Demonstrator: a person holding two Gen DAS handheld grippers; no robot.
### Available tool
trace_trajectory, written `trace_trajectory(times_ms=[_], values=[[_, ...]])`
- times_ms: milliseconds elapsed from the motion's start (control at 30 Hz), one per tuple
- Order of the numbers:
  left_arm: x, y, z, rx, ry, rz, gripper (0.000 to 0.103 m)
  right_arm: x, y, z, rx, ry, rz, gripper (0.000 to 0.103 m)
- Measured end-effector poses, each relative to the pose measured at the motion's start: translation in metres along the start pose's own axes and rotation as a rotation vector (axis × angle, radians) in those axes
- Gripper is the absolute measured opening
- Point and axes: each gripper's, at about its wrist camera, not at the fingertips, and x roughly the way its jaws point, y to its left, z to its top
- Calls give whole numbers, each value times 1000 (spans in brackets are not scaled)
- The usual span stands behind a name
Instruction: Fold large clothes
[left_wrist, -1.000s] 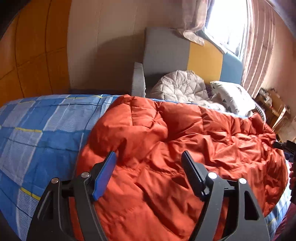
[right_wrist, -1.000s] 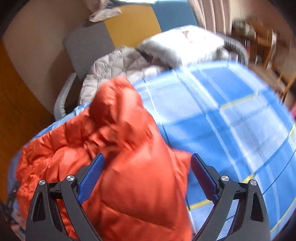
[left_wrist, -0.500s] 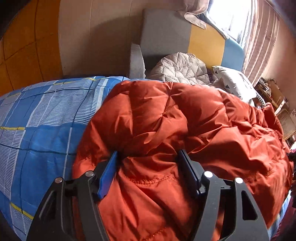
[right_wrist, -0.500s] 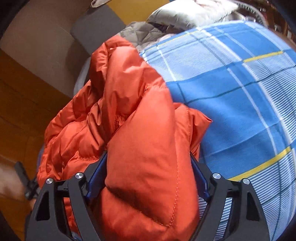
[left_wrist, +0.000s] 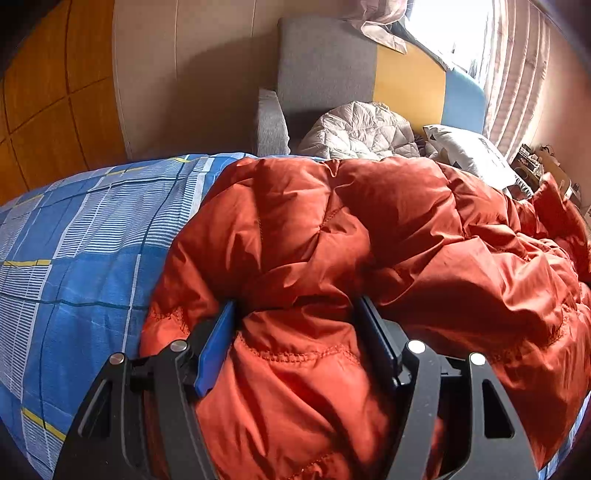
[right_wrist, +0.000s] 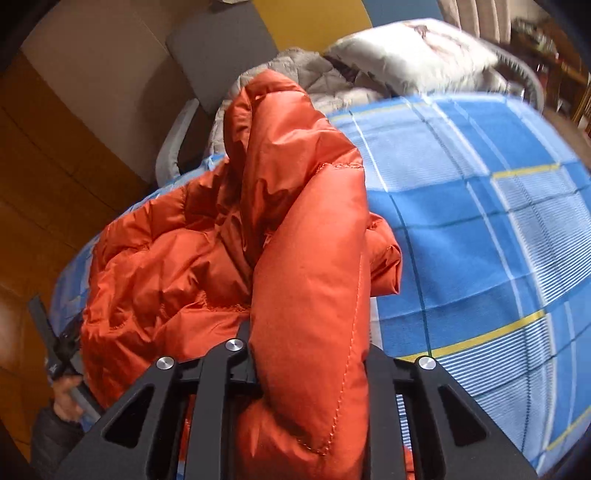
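A puffy orange down jacket (left_wrist: 388, 236) lies crumpled on a bed with a blue checked sheet (left_wrist: 85, 251). My left gripper (left_wrist: 295, 332) is shut on a thick fold at the jacket's near edge, its blue-padded fingers (left_wrist: 216, 347) pressed into the fabric. My right gripper (right_wrist: 310, 350) is shut on another bulky part of the jacket (right_wrist: 306, 258), which fills the gap between its jaws and rises in a lifted fold. The left gripper and the hand that holds it show at the left edge of the right wrist view (right_wrist: 59, 354).
The blue checked sheet (right_wrist: 480, 221) spreads to the right of the jacket. A grey quilted garment (left_wrist: 362, 129) and a white pillow (left_wrist: 469, 155) lie on a grey, yellow and blue sofa (left_wrist: 332, 66) behind the bed. Wooden panels stand on the left, curtains on the right.
Both grippers moved into the jacket and closed on it. They were open and above the fabric a second ago. The right one now lifts its fold.
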Motion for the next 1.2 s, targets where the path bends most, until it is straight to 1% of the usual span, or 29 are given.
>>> trace_trajectory(times_ms=[133,333,433,533,700,867,967,1100,1167,1200], values=[[-3,-3,-2,-1,-5,6,65,-17,31,1,-32,-46,-53,18],[-5,-1,-3,-3,-4,0,65,-28,77,5,-62,-78,-77,16],[-6,0,-3,-4,-3,-2,65,-25,100,9,-73,-81,-77,15],[-6,1,-3,-3,-3,-7,65,-18,123,10,-91,-78,-60,15],[-6,3,-3,-10,-1,-19,65,-3,166,7,-144,-67,-55,15],[-6,7,-4,-20,-3,-37,65,8,199,0,-194,-59,-58,14],[-11,11,-4,-38,-3,-49,64,9,208,-4,-227,-72,-73,14],[-14,14,-2,-18,-5,-56,61,7,201,-1,-216,-79,-62,13],[-20,15,1,-14,-23,-35,55,1,200,2,-206,-90,-53,12],[-26,17,3,-35,-38,-49,54,-2,196,4,-201,-97,-46,12]])
